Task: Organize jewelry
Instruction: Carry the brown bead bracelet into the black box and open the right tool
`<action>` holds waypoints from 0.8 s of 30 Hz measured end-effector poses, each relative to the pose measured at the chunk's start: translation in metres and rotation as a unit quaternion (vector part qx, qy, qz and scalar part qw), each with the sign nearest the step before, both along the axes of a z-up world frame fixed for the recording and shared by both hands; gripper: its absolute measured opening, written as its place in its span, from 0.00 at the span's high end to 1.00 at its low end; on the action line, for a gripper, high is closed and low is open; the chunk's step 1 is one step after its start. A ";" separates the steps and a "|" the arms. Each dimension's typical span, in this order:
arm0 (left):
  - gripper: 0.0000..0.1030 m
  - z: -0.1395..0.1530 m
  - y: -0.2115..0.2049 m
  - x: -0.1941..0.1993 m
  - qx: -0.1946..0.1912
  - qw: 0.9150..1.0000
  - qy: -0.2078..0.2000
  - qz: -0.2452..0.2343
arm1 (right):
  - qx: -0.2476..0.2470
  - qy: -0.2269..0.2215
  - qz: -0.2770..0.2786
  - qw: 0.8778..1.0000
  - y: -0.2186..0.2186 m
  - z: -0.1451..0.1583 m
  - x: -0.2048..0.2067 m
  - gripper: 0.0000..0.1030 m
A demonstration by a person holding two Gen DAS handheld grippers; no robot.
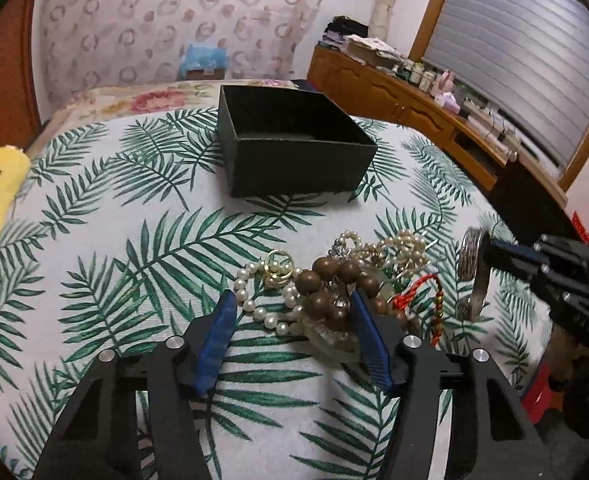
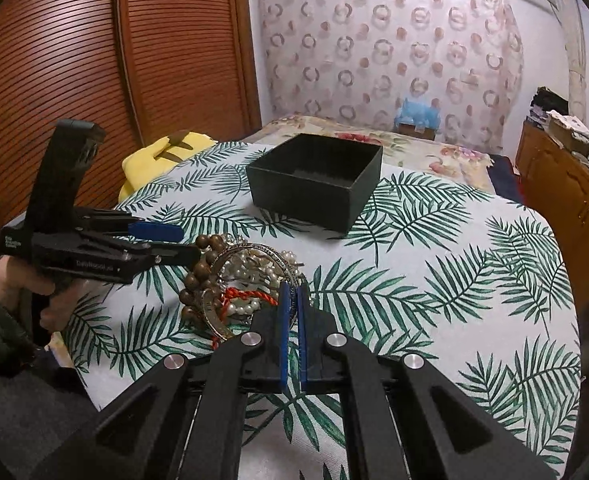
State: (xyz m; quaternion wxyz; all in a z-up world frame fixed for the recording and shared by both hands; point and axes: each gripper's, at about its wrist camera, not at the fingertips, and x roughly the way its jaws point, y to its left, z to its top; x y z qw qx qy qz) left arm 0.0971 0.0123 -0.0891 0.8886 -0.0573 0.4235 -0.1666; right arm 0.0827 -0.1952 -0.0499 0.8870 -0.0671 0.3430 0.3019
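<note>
A tangled pile of jewelry lies on the leaf-print cloth: brown wooden beads (image 1: 326,284), pearl strands (image 1: 254,300), a gold ring (image 1: 277,266) and a red cord (image 1: 418,288). My left gripper (image 1: 292,304) is open, its blue fingers straddling the wooden beads and pearls. My right gripper (image 2: 293,294) is shut on a silver bangle (image 2: 254,254), which it holds up at the pile's right edge; the bangle also shows in the left wrist view (image 1: 470,256). An open black box (image 1: 290,140) stands behind the pile, and it also shows in the right wrist view (image 2: 318,178).
A yellow cushion (image 2: 162,156) lies at the left edge of the cloth. A wooden slatted wardrobe (image 2: 94,60) stands left, a wooden dresser (image 1: 414,108) with clutter right. A floral bedspread (image 2: 414,148) lies beyond the box.
</note>
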 end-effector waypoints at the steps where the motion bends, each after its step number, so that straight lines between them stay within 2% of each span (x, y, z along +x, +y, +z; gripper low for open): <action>1: 0.52 -0.001 -0.001 0.001 -0.001 1.000 0.003 0.000 | 0.001 0.001 0.000 1.000 0.000 -0.001 0.000 0.96; 3: 0.66 -0.002 -0.002 0.004 0.005 1.000 0.006 0.004 | 0.003 0.003 0.000 1.000 0.000 -0.003 0.000 0.96; 5: 0.75 -0.002 -0.004 0.005 0.001 1.000 0.007 -0.003 | 0.002 0.004 0.000 1.000 0.001 -0.005 -0.001 0.96; 6: 0.83 -0.002 -0.004 0.006 -0.001 1.000 0.007 -0.004 | 0.002 0.004 0.000 1.000 0.001 -0.005 0.000 0.96; 8: 0.88 0.000 -0.005 0.007 0.006 1.000 0.002 -0.002 | 0.003 0.004 -0.001 1.000 0.001 -0.005 -0.001 0.96; 12: 0.88 0.012 -0.006 0.003 0.011 1.000 -0.019 -0.004 | 0.001 0.001 -0.001 1.000 0.001 -0.004 0.000 0.96; 24: 0.89 0.074 -0.003 -0.009 0.001 0.994 -0.111 -0.001 | -0.007 -0.032 -0.002 0.999 0.004 0.016 0.024 0.96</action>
